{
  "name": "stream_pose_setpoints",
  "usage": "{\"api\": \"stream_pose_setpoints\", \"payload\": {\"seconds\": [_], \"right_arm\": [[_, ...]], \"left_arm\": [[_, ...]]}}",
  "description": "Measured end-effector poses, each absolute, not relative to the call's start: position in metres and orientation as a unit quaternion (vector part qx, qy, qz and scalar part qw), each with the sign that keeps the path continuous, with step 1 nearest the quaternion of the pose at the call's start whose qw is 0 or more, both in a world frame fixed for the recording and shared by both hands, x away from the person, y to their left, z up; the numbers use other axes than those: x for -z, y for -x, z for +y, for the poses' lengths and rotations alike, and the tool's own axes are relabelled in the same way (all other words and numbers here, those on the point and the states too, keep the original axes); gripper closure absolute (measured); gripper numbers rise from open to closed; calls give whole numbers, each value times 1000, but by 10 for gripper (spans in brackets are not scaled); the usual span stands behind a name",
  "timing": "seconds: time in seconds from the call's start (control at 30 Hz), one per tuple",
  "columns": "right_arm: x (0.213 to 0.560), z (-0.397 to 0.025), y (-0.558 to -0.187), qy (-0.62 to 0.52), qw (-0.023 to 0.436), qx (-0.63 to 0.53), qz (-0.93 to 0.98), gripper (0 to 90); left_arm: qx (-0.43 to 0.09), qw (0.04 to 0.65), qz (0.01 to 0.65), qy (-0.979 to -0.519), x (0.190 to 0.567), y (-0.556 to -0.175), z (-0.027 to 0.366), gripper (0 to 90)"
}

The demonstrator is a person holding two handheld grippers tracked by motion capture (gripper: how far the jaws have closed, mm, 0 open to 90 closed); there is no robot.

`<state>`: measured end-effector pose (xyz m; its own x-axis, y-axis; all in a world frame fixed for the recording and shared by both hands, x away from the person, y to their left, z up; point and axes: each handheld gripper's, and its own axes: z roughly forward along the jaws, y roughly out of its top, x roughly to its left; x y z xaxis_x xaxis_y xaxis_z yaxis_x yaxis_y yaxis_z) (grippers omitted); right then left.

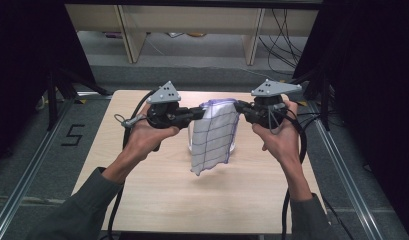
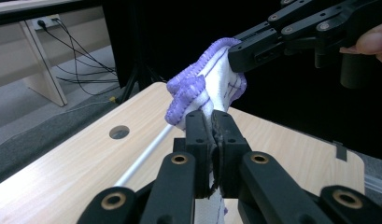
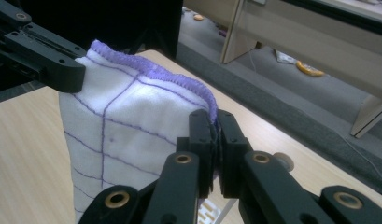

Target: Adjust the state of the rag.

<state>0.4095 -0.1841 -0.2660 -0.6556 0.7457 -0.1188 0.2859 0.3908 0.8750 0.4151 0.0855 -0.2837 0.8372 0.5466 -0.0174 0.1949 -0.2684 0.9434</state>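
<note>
I see cloth (image 1: 215,132): soft white weave, purple stitched hem | table (image 1: 142,200): pale matt wood grain, lower frame | my gripper (image 2: 212,126) arms: matt black plastic, brass-look pins

Recording bay in a lab or test room. Pale wooden table (image 1: 157,200) set between black curtains (image 1: 22,65) at left and right. Aluminium floor rails (image 1: 22,192) along both sides of the table, a taped number 5 (image 1: 73,135) on the grey floor at left. Loose cables (image 1: 282,40) trailing at far right beneath a light wooden bench (image 1: 192,20)
</note>
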Motion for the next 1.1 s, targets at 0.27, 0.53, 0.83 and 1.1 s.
{"api": "stream_pose_setpoints", "payload": {"seconds": [0.27, 0.53, 0.83, 1.1], "right_arm": [[250, -181, -426, -327, 264, -451, 787, 871], [237, -177, -443, -335, 270, -447, 784, 871], [233, -167, -467, -342, 267, -448, 781, 870], [242, -166, -492, -360, 259, -446, 778, 870]], "left_arm": [[-167, 565, 244, -770, 274, -433, 85, 856], [-171, 572, 269, -756, 268, -456, 88, 855], [-170, 577, 297, -741, 270, -483, 96, 853], [-145, 592, 335, -719, 284, -513, 97, 848]]}}
